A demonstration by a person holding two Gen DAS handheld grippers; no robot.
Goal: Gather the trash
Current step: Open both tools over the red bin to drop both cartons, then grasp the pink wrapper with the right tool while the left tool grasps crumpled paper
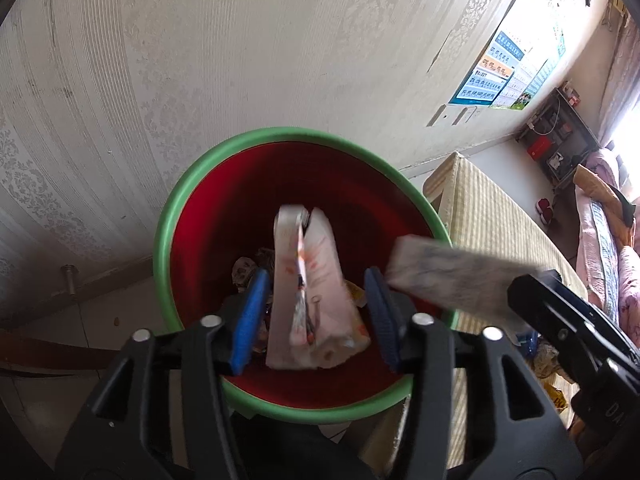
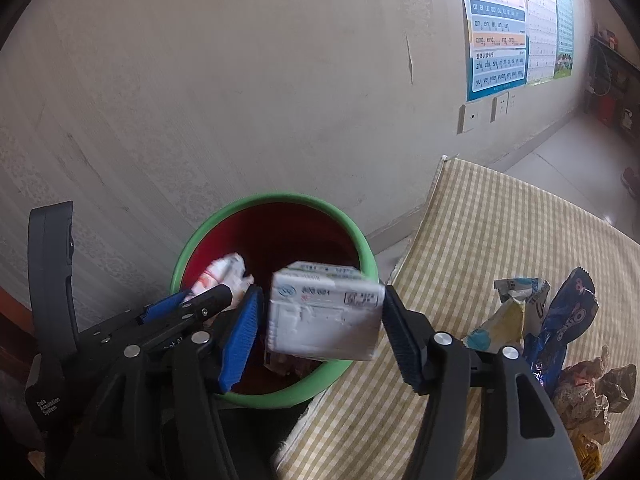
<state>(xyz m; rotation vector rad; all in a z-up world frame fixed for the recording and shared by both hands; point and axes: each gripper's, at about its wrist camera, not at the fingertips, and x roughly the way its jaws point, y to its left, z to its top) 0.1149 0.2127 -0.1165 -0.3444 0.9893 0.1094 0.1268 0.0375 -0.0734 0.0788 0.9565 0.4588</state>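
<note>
A red bin with a green rim [image 1: 168, 240] stands against the wall; it also shows in the right wrist view [image 2: 362, 240]. My left gripper [image 1: 316, 312] is open over the bin, and a pink and white wrapper [image 1: 316, 280] hangs loose between its blue pads, touching neither. My right gripper [image 2: 320, 332] is open at the bin's right rim. A white carton [image 2: 324, 320], blurred, sits between its pads, touching the right pad only; it also shows in the left wrist view [image 1: 452, 276]. Crumpled trash [image 2: 288, 364] lies in the bin.
A table with a yellow checked cloth [image 2: 500, 248] stands right of the bin. Several wrappers lie on it, among them a blue Oreo pack [image 2: 568, 320] and a crumpled carton [image 2: 504, 316]. The wallpapered wall [image 1: 240, 60] is just behind the bin.
</note>
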